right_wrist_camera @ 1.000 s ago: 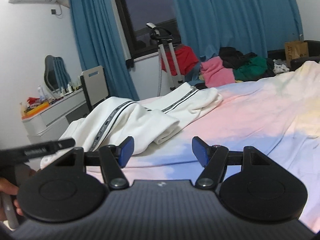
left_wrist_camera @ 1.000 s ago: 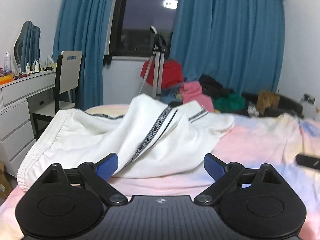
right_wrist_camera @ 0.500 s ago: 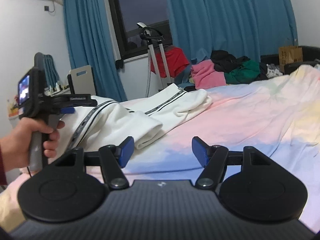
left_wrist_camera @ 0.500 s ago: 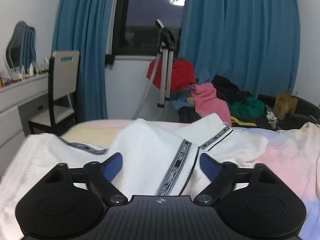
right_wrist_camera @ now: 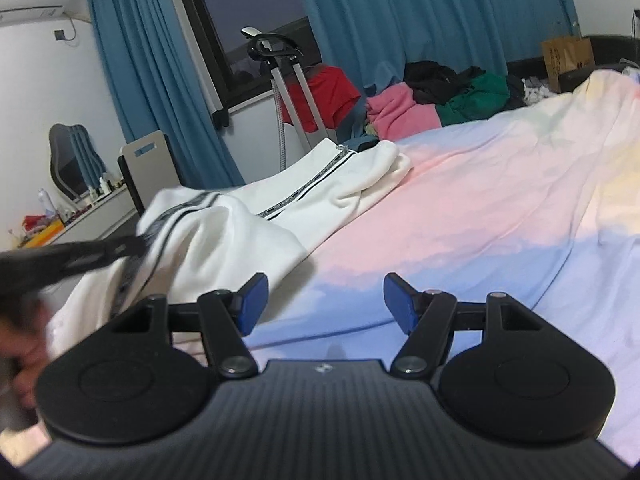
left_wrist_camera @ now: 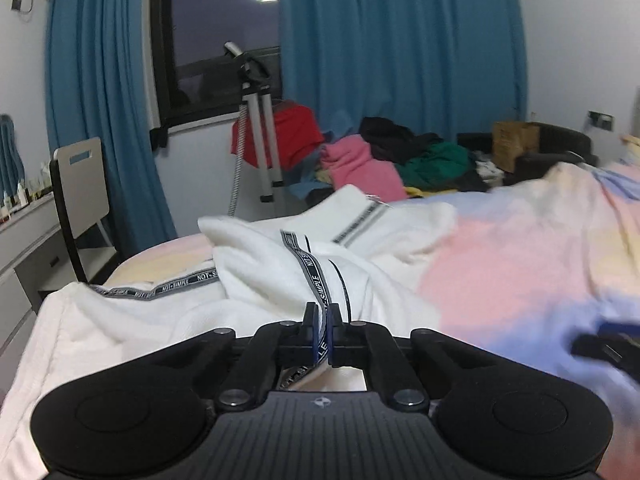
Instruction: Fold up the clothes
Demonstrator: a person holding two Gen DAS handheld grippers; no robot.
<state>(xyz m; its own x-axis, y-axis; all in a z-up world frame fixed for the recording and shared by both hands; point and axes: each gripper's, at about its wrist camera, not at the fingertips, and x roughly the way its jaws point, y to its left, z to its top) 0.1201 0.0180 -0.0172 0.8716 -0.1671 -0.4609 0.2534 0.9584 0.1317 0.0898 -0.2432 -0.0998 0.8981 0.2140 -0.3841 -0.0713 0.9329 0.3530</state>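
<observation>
White trousers [left_wrist_camera: 248, 280] with a black-and-grey lettered side stripe lie crumpled on the pastel bed sheet [left_wrist_camera: 520, 264]. My left gripper [left_wrist_camera: 322, 334] is shut on the striped fold of the trousers, with cloth pinched between the blue pads. In the right wrist view the same trousers [right_wrist_camera: 248, 232] lie at the left, and the left gripper [right_wrist_camera: 80, 256] shows as a dark blur at their edge. My right gripper [right_wrist_camera: 324, 304] is open and empty over the sheet [right_wrist_camera: 480, 208], to the right of the trousers.
A pile of clothes [left_wrist_camera: 384, 160] lies past the bed's far edge by the blue curtains. A garment steamer stand [left_wrist_camera: 256, 128] stands at the window. A chair [left_wrist_camera: 80, 188] and white dresser [left_wrist_camera: 24, 248] are at the left. A brown bag [left_wrist_camera: 514, 144] sits at the far right.
My left gripper has moved down onto the trousers and shut on the striped fold. My right gripper has stayed open and shifted slightly closer to the trousers.
</observation>
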